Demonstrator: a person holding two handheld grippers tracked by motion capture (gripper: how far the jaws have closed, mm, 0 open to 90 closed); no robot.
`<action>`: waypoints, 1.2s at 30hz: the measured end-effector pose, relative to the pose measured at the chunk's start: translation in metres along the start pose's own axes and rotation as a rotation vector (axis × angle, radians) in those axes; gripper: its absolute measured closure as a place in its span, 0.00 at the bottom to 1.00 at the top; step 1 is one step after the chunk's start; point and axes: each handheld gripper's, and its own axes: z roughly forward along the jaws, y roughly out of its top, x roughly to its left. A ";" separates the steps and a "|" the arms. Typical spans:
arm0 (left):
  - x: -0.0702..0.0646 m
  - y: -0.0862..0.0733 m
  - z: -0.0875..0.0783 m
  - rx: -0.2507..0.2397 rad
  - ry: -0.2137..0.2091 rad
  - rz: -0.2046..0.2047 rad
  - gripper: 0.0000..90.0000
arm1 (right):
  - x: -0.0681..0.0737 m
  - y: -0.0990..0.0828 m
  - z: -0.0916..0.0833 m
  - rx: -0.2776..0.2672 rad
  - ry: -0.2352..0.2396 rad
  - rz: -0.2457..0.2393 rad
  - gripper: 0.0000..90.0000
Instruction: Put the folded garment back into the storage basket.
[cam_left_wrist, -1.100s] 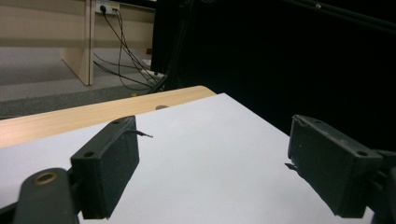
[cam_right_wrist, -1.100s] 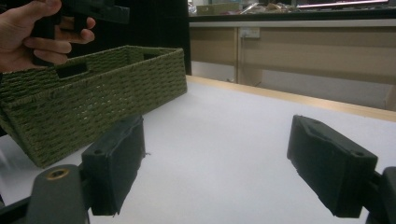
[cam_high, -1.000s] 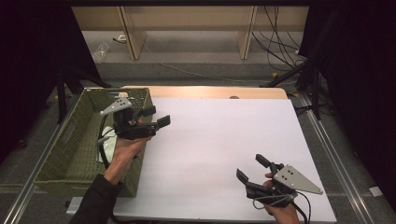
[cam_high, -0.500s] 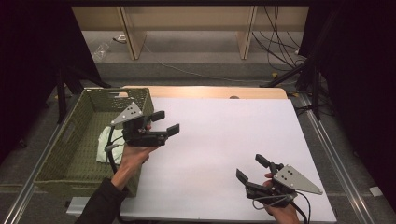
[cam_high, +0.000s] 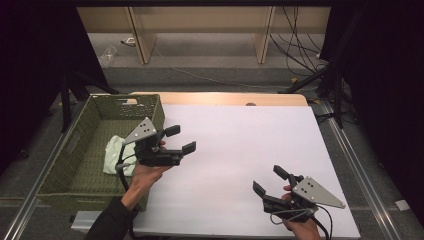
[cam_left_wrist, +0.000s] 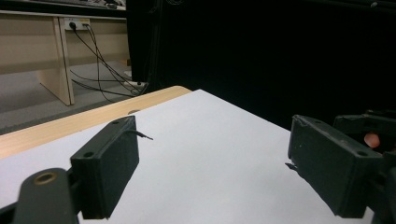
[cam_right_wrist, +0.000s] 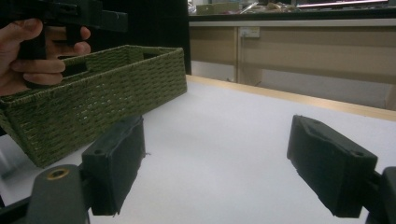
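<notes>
**Both grippers empty, cloth lying in the basket**

The left gripper (cam_high: 177, 139) hangs above the white table (cam_high: 240, 145), just past the right wall of the green woven basket (cam_high: 65, 165). Its jaws stand spread wide with nothing between them; in the left gripper view the two black pads (cam_left_wrist: 107, 168) frame only bare white tabletop and the wooden edge strip (cam_left_wrist: 93, 116) beyond. The pale green cloth (cam_high: 116, 155) lies crumpled on the basket floor against the right wall, behind and to the left of this gripper's body, well outside the jaw gap (the jaws point away from it, toward the middle of the table). The hand (cam_high: 145, 175) gripping the handle comes in over the basket's near right corner.

The right gripper (cam_high: 270, 181) sits low near the table's front right edge, well apart from the basket and the cloth. Its jaws are likewise spread apart and hold nothing. The right gripper view looks along them across the white surface to the basket's woven side (cam_right_wrist: 93, 93), with the other hand (cam_right_wrist: 37, 51) and its gripper up at the top left; the cloth itself is hidden from this angle by the basket wall.

Cables (cam_high: 300, 40) trail across the floor behind the table.
</notes>
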 end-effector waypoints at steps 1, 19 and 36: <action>-0.001 -0.001 0.000 0.001 0.000 0.005 0.17 | 0.000 0.000 0.000 0.001 0.000 0.000 0.22; -0.011 -0.015 0.004 0.001 -0.025 0.030 0.17 | 0.000 0.000 0.000 0.001 0.000 0.000 0.22; -0.015 -0.031 -0.002 -0.026 -0.025 0.046 0.17 | 0.000 0.000 0.000 0.007 -0.001 0.002 0.22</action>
